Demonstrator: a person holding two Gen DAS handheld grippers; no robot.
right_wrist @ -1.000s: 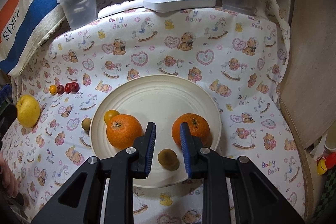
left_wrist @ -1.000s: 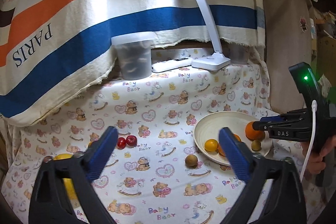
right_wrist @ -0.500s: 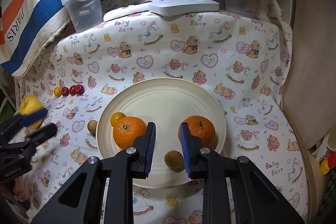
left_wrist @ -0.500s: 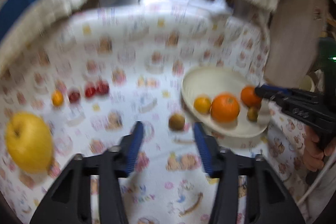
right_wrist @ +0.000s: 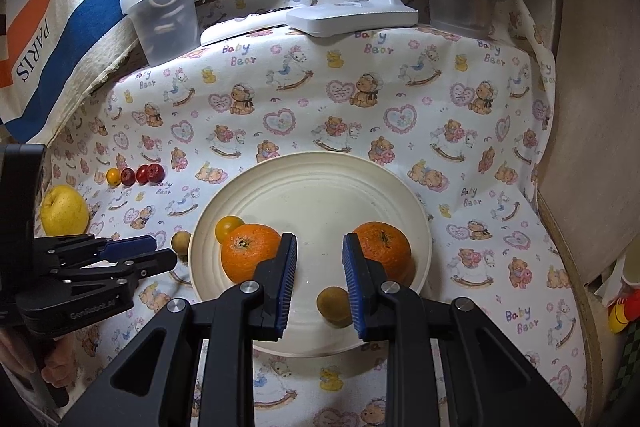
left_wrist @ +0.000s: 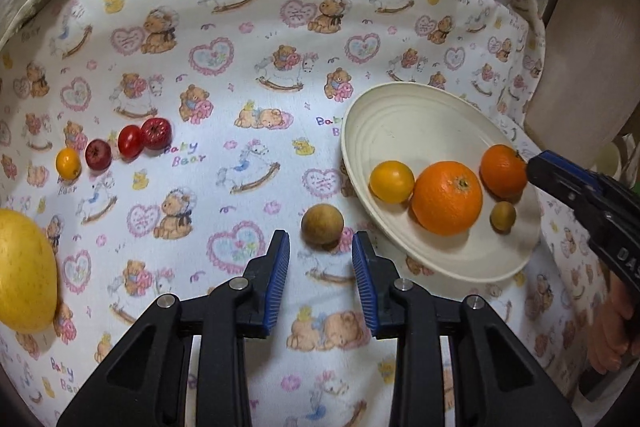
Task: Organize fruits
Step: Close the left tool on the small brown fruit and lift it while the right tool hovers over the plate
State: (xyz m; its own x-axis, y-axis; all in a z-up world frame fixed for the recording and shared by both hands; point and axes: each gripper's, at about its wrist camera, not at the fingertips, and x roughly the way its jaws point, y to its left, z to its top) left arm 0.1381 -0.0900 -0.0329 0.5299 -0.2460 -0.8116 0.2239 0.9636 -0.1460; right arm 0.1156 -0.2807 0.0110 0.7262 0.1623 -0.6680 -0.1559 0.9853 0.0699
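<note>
A cream plate (left_wrist: 400,115) (right_wrist: 320,187) holds a large orange (left_wrist: 447,197), a smaller orange (left_wrist: 502,171), a small yellow fruit (left_wrist: 391,181) and a small brown fruit (right_wrist: 332,301). Another brown fruit (left_wrist: 322,225) lies on the cloth just left of the plate. My left gripper (left_wrist: 320,238) points down at it. Its jaws are closing, the fruit sits just beyond the fingertips, and nothing is between the pads. My right gripper (right_wrist: 320,239) hangs over the plate's near side between the two oranges, shut and holding nothing.
A big yellow fruit (left_wrist: 24,271) lies at the far left. Near it is a row of small red fruits (left_wrist: 130,141) ending in a tiny orange one (left_wrist: 68,163). At the back stand a clear tub (right_wrist: 164,15), a lamp base (right_wrist: 352,17) and a remote (right_wrist: 240,29).
My left gripper has tipped downward and dropped toward the brown fruit on the cloth. Its jaws have narrowed from wide apart. The right gripper has stayed where it was.
</note>
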